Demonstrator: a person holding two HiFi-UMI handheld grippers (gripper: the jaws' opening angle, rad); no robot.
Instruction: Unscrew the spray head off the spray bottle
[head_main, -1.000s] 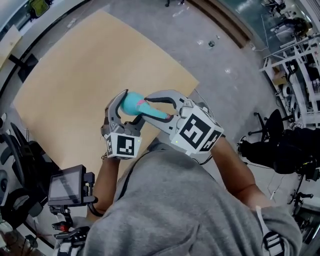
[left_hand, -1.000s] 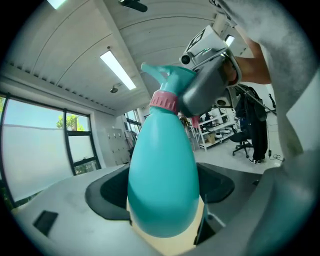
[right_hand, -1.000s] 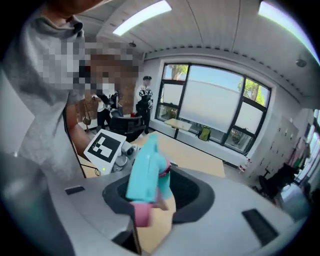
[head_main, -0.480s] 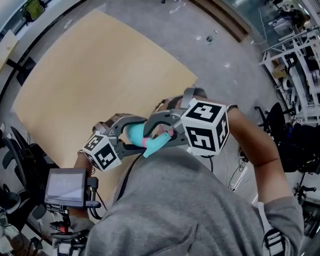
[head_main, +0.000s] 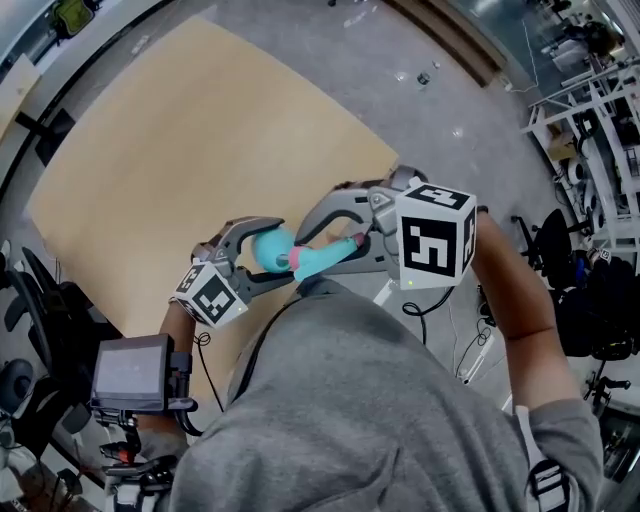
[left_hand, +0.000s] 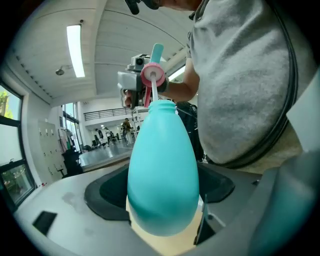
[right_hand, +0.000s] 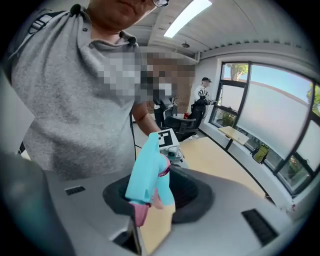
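Close before the person's chest, above the near edge of the tan bench (head_main: 180, 130), the head view shows both tools meeting. The left hand-held gripper (head_main: 281, 252) is clamped round the belly of the turquoise spray bottle (head_main: 270, 247), which lies roughly level in the air with its neck pointing to the person's right. The right hand-held gripper (head_main: 320, 256) grasps the spray head (head_main: 326, 258), turquoise with a pink collar, just beside the bottle's neck. Each tool's marker cube faces the camera, and the person's grey shirt (head_main: 370, 410) fills the lower part of the view. Grey floor (head_main: 440, 90) lies beyond the bench.

Along the left gripper view, the bottle stands between the two jaws, its wide base nearest the camera and both pads pressing its sides. The neck is bare. A thin white dip tube (left_hand: 153, 93) runs from the open mouth up to the pink collar, so the spray head sits lifted clear of the neck with only the tube reaching in. Behind it the other tool and a forearm show under a ceiling light (left_hand: 75, 50).

Along the right gripper view, the jaws are closed on the spray head, its pink trigger (right_hand: 140, 214) down near the pads and its turquoise nozzle pointing away. Beyond it the other tool's marker cube (right_hand: 166, 139) shows, then office chairs (right_hand: 181, 124) and large windows (right_hand: 272, 115).
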